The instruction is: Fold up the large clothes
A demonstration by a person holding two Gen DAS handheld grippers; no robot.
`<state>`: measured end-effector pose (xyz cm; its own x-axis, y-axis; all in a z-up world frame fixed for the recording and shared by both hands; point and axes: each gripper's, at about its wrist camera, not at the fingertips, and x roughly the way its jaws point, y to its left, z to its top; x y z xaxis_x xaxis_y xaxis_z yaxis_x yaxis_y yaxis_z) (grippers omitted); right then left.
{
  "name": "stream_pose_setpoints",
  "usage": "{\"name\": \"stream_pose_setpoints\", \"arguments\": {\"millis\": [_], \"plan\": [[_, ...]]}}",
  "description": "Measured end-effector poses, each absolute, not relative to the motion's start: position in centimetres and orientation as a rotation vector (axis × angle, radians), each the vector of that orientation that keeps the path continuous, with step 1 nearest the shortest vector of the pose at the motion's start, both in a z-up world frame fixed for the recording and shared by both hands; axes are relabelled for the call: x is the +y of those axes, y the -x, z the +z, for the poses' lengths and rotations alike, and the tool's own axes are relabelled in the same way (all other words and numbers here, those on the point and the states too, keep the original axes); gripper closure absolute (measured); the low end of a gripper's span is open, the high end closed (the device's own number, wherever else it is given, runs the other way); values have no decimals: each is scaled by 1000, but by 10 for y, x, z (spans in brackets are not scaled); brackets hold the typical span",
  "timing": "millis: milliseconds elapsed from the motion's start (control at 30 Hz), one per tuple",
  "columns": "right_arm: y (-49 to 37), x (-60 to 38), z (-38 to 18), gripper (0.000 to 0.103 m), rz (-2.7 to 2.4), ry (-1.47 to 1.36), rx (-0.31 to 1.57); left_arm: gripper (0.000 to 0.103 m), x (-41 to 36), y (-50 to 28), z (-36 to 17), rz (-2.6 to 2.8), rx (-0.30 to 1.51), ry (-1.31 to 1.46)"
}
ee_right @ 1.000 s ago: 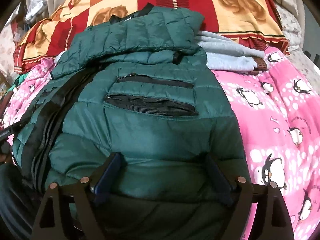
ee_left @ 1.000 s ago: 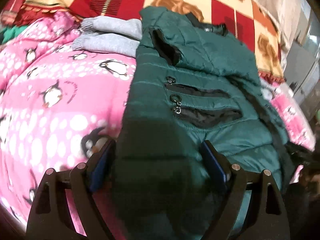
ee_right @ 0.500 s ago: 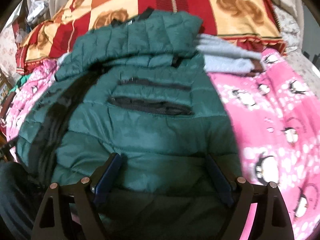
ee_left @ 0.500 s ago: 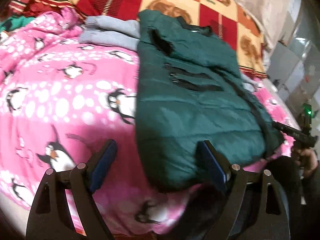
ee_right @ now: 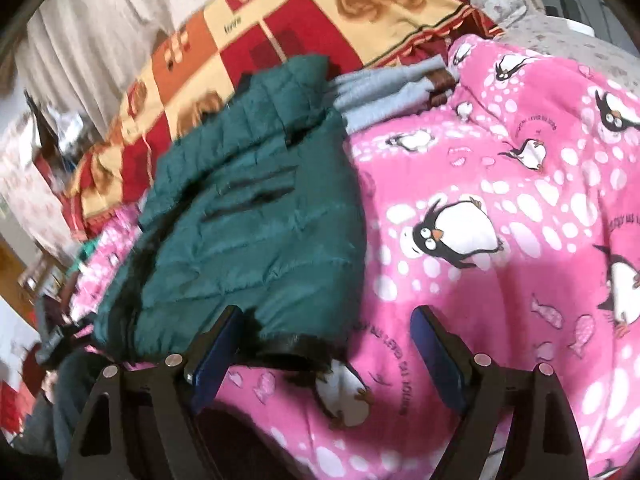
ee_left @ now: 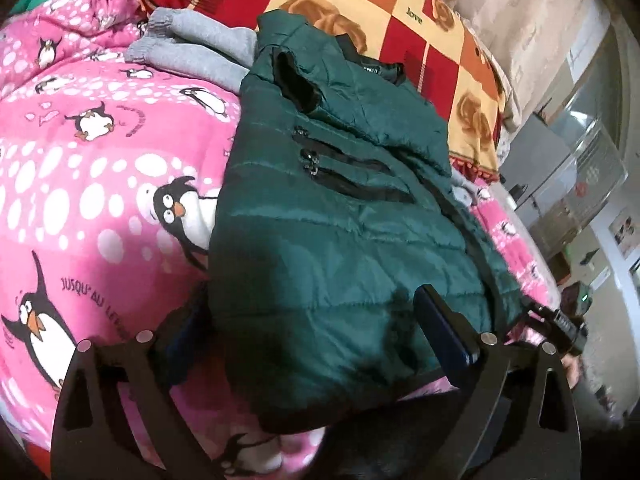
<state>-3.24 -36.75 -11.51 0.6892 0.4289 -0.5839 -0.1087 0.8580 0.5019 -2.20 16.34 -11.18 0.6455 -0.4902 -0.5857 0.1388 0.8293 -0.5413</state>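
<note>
Dark green quilted puffer jacket [ee_left: 344,216] is lying folded on the pink fleece penguin-print blanket [ee_left: 80,184], two black zip pockets facing up, black-lined collar end lying far from the fingers, black hem edge nearest them. In the right wrist view the same jacket [ee_right: 256,224] is sitting ahead and to the left of the fingers, with the blanket [ee_right: 500,208] filling the space ahead and to the right.

Left gripper [ee_left: 316,328] is standing wide open, gripping nothing; the jacket's near hem corner is bulging up between its fingers. Its right blue-padded finger [ee_left: 444,332] is showing against the green fabric, while the left finger is mostly hidden behind the jacket edge; contact cannot be told.

Right gripper [ee_right: 324,344] is also spread wide and holding nothing. Its left finger [ee_right: 216,352] is sitting right at the jacket's black hem, touching or just above it, can't tell; its right finger [ee_right: 436,356] is over bare blanket, well clear of the jacket.

Folded grey knit garment [ee_left: 200,48] is lying just beyond the jacket's far end, partly tucked under it. Past that, a red, orange and cream checked blanket with brown rose motifs [ee_left: 360,4] is covering the far side. The other hand-held gripper [ee_left: 560,320] is poking in at the right edge of the left wrist view.
</note>
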Motion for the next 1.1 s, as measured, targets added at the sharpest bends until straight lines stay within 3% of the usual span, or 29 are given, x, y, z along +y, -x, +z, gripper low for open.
{"name": "stream_pose_setpoints", "arguments": {"millis": [100,300,467,533,667,733,1100], "plan": [[29,-366,-115,19,364,-502,741,7,172,26,-109,-435,774,562],[21,-362,-117,19,486,-597,732,25,173,25,-107,-443,784,557],[7,-358,-116,23,478,-574,744,25,165,7,-105,-401,800,515],[0,-362,-117,31,486,-618,741,25,161,8,-100,-427,788,514],[3,-356,-113,32,576,-615,718,25,156,19,-91,-479,752,470],[-1,-356,-129,49,525,-582,787,25,161,14,-104,-452,791,483],[0,-359,-132,47,503,-589,770,26,161,15,-106,-539,793,520]]}}
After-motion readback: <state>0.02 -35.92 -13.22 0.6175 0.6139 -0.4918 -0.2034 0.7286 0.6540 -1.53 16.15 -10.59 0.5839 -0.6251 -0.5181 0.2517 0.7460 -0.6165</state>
